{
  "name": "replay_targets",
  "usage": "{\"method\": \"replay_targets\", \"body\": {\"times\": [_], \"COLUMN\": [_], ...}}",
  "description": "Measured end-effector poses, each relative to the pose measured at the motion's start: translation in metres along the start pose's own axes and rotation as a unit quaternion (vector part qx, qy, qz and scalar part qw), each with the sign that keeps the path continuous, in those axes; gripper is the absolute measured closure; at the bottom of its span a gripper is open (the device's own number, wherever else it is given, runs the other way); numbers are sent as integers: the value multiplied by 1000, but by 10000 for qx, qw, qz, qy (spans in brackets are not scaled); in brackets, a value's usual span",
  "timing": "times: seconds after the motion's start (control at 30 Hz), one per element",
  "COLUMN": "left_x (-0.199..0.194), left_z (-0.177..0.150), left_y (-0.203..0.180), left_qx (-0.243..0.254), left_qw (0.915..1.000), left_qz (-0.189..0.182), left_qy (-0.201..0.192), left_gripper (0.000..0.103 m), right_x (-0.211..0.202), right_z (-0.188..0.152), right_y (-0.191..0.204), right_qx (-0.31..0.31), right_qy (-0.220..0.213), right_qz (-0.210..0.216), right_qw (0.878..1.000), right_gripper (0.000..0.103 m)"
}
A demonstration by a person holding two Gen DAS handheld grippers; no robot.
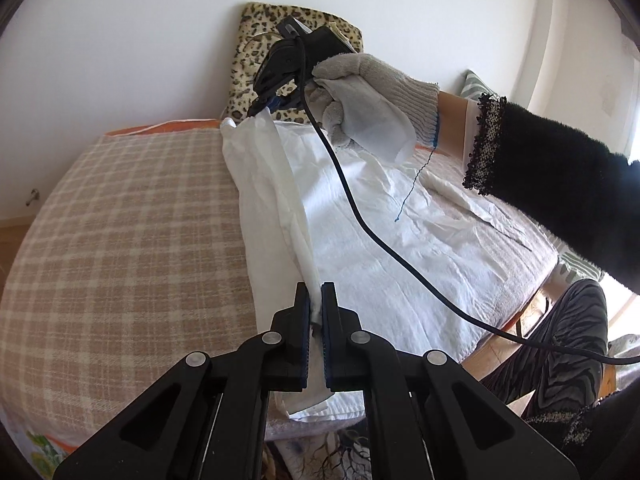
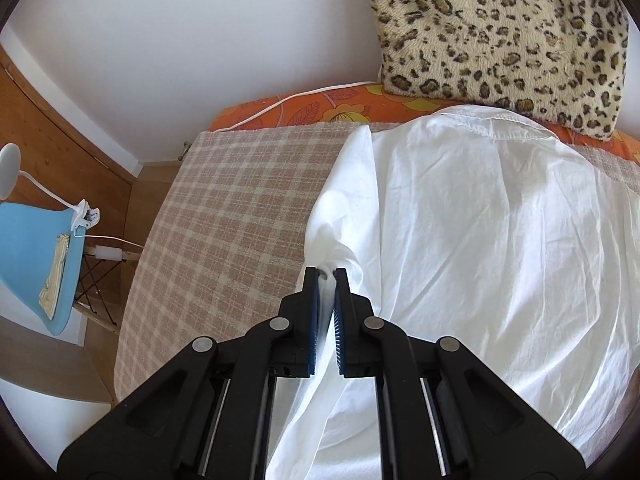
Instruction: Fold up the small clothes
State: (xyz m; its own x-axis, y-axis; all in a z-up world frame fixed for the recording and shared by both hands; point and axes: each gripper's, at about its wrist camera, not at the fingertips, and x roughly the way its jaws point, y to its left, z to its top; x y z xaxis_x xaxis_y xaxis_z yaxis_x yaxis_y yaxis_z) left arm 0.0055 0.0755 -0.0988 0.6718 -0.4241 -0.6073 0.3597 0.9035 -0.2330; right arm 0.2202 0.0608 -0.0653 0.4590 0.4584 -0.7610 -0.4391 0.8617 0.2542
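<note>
A white garment (image 1: pixel 400 240) is spread over a checked blanket (image 1: pixel 120 240) on a bed, and one long edge of it is lifted off the blanket between the two tongs. The left tongs (image 1: pixel 316 292) are pressed together on a fold of that edge, the white cloth being pinched between their blue pads. Ahead of them the lifted edge runs as a taut ridge up to the right tongs (image 1: pixel 260 109), which are held by a gloved hand (image 1: pixel 360 92) beyond a black fuzzy sleeve (image 1: pixel 560 200). A black cable (image 1: pixel 360 220) hangs from the right tongs across the garment.

In the right wrist view the right tongs (image 2: pixel 329 274) are seen closed on a bunched fold of the garment (image 2: pixel 480 240), the cloth rising into the narrow gap between the pads. The rest of the garment lies to the right of these tongs and beyond them; the blanket (image 2: pixel 224 220) lies to their left. A leopard-print cushion (image 2: pixel 500 40) rests against the wall beyond the garment, and an orange flowered sheet (image 2: pixel 300 110) shows at the blanket's far edge. Far to the left of the tongs a blue chair (image 2: pixel 36 256) is seen.
</note>
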Motion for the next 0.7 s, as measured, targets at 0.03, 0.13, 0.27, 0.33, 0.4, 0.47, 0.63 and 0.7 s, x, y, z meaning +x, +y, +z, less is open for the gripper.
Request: {"method": "replay_targets", "body": {"times": [0.03,0.13,0.27,0.33,0.4,0.47,0.63,0.7], "left_x": [4,18,37,45,51,54,53,41], "left_z": [0,0,1,1,-1,-5,-16,-16], "left_y": [-6,-23,-38,-47,-50,-52,-53,-52], "left_qx": [78,286,425,529,584,613,516,408], "left_qw": [9999,9993,9979,9967,9960,9952,9914,9907], "left_qz": [-43,-139,-284,-330,-345,-353,-611,-837], "left_qy": [50,186,404,517,580,681,1033,992], "left_gripper": [99,99,99,99,99,98,88,88], "right_x": [-1,-3,-2,1,6,12,26,29], "right_z": [-2,-8,-15,-18,-22,-26,-33,-35], "right_y": [-8,-29,-47,-55,-63,-69,-82,-83], "right_qx": [49,194,149,155,159,154,152,71], "right_qy": [18,15,30,62,104,161,258,272], "right_qz": [18,49,-151,-219,-304,-380,-507,-567], "right_qw": [10000,9998,9998,9996,9994,9990,9983,9980], "right_gripper": [95,95,95,95,95,95,96,96]}}
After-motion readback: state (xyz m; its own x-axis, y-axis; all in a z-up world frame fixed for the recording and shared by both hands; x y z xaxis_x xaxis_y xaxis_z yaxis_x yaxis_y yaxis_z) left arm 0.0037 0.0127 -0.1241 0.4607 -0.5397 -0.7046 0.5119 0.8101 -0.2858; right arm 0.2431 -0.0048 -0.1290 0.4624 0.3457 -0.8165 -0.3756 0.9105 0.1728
